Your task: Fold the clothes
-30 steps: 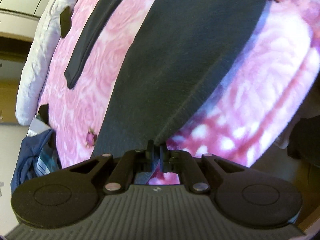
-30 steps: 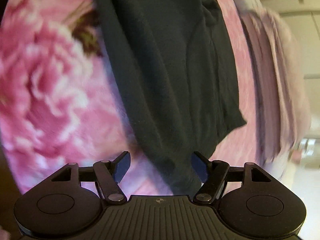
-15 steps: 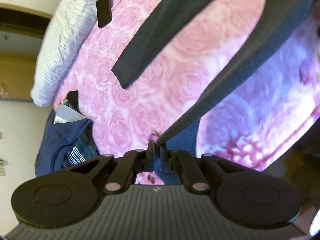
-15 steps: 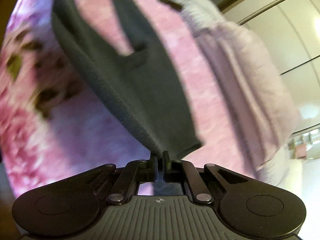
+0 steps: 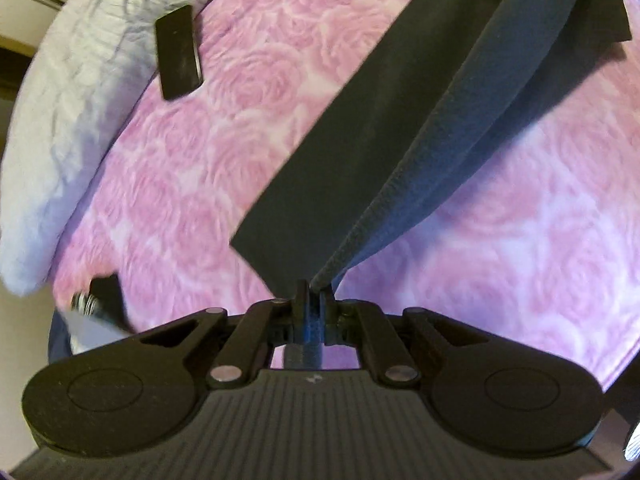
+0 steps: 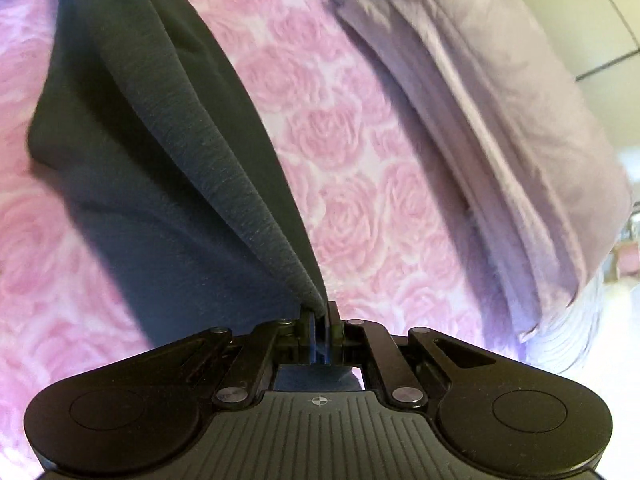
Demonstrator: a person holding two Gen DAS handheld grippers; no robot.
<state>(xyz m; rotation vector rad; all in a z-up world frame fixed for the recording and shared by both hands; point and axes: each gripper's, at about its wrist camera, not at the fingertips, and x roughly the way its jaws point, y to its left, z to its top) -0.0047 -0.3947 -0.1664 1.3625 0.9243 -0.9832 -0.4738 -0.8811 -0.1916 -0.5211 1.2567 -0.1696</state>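
Dark garment (image 5: 400, 152) lifted off the bed (image 5: 200, 168) — left gripper (image 5: 311, 294) and right gripper (image 6: 320, 314) each clamped on its hem — fold under way, not laid flat.

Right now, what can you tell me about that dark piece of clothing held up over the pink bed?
The dark charcoal knit garment looks soft and finely ribbed along its hemmed edge. Both grippers pinch that edge: the left gripper and the right gripper each have their jaws closed on it. It hangs lifted and stretched between them above the pink rose-patterned bedspread, with a long flat part, perhaps a sleeve, trailing down toward the bedspread in the left view. Folds run along its length.
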